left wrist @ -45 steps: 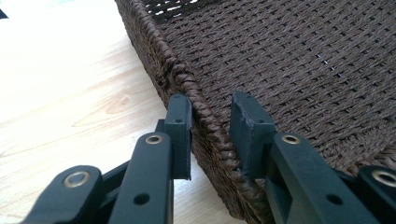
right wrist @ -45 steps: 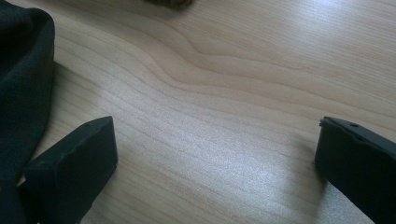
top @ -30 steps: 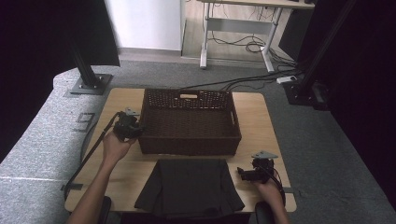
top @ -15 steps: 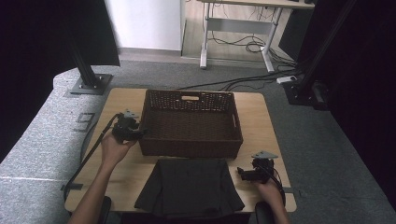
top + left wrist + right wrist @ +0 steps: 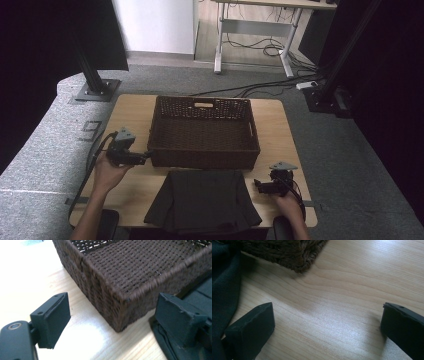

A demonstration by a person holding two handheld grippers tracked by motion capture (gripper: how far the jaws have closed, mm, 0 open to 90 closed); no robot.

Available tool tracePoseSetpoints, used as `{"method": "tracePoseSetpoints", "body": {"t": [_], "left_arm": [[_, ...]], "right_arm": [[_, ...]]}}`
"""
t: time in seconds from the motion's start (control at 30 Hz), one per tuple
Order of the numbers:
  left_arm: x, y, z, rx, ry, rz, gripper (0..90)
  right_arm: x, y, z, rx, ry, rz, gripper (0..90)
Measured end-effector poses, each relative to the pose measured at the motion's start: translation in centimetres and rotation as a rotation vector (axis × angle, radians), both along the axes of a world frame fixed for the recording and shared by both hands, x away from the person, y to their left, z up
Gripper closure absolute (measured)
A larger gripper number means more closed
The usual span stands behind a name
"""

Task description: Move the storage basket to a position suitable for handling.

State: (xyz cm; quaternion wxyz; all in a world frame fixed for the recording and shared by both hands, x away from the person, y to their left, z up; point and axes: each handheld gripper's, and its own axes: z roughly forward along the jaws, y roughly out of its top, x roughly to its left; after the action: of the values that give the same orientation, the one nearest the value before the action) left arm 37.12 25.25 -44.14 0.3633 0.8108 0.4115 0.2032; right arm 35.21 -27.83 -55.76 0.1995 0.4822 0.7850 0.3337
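A dark brown woven basket (image 5: 202, 132) stands on the far half of the wooden table (image 5: 135, 107). A dark folded garment (image 5: 202, 200) lies flat in front of it, at the near edge. My left gripper (image 5: 148, 156) is open, its jaws wide apart just off the basket's near left corner (image 5: 120, 322), and nothing is between them. My right gripper (image 5: 256, 185) is open too, low over bare wood right of the garment (image 5: 224, 290), with the basket's near right corner (image 5: 299, 265) ahead of it.
Bare wood (image 5: 127, 192) shows left of the garment and behind the basket. Grey carpet surrounds the table. Black stand bases (image 5: 95, 90) sit on the floor at the far left and far right, with cables (image 5: 260, 50) beyond.
My left gripper has slid toward the near edge along the basket's left side, down to its near left corner. The right gripper has stayed put.
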Motion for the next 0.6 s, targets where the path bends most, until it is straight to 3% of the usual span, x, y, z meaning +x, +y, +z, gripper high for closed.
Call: {"method": "tracePoseSetpoints", "body": {"t": [0.13,0.27,0.43,0.6], "left_arm": [[-0.7,0.5,-1.8,0.003,-0.003,-0.004,7.3],[-0.9,0.7,-3.9,0.010,0.018,-0.025,0.0],[-0.8,1.0,-5.8,-0.028,0.033,-0.031,0.0],[-0.6,1.3,-7.4,-0.004,0.054,-0.015,0.0]], "right_arm": [[0.0,0.0,0.0,0.000,0.000,0.000,0.0],[0.0,0.0,0.0,0.000,0.000,0.000,0.0],[0.0,0.0,0.0,0.000,0.000,0.000,0.0],[0.0,0.0,0.0,0.000,0.000,0.000,0.0]]}}
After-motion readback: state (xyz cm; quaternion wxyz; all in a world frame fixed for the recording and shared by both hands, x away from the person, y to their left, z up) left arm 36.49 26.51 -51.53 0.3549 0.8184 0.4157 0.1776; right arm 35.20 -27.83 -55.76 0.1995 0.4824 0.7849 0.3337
